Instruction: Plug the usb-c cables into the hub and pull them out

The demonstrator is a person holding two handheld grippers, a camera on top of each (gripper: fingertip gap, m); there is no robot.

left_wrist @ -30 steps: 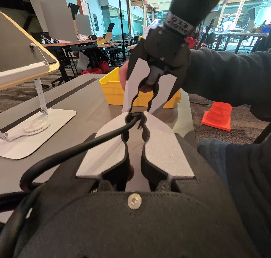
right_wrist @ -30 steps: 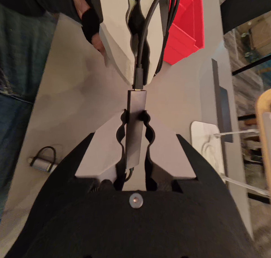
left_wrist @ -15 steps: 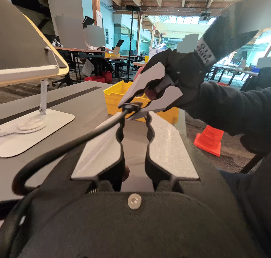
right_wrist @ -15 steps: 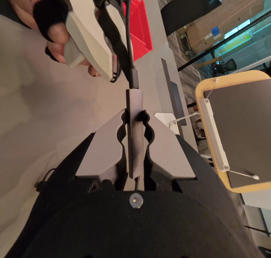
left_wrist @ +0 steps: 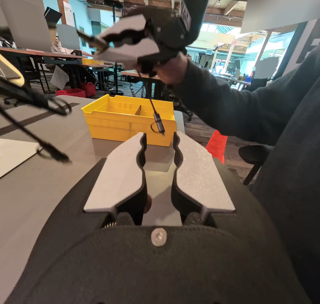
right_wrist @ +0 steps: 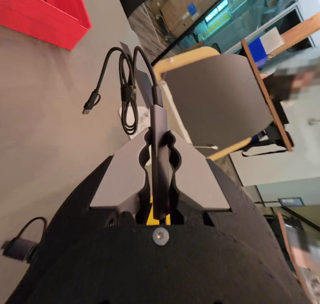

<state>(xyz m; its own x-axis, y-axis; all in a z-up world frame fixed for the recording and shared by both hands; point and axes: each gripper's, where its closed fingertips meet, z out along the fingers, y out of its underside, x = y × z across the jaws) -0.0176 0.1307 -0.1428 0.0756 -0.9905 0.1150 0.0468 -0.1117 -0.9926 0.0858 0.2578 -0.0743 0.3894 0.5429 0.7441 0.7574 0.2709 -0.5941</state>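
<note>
In the right wrist view my right gripper [right_wrist: 158,132] is shut on a slim grey hub [right_wrist: 158,117], held up in the air. A black usb-c cable's plug [right_wrist: 156,95] sits in the hub's far end. The cable's strapped bundle [right_wrist: 128,95] and free connector [right_wrist: 90,105] hang from it. In the left wrist view my left gripper [left_wrist: 159,136] is open and empty, low over the grey table [left_wrist: 52,183]. The right gripper [left_wrist: 100,47] is raised ahead of it, blurred. A thin lead with a connector [left_wrist: 158,124] dangles below it. The cable's loose end [left_wrist: 55,154] swings at the left.
A yellow bin [left_wrist: 128,122] stands just beyond my left fingertips. A red bin [right_wrist: 43,18] sits on the table's far side. Another small grey adapter with a looped lead [right_wrist: 19,249] lies on the table. A dark board with a wooden rim [right_wrist: 216,101] stands on a white stand. Across from one pair of fingers to the other is roughly 20 cm.
My left gripper has let go of the cable's plug and opened. My right gripper has lifted and swung away with the hub, and the cable now hangs from it.
</note>
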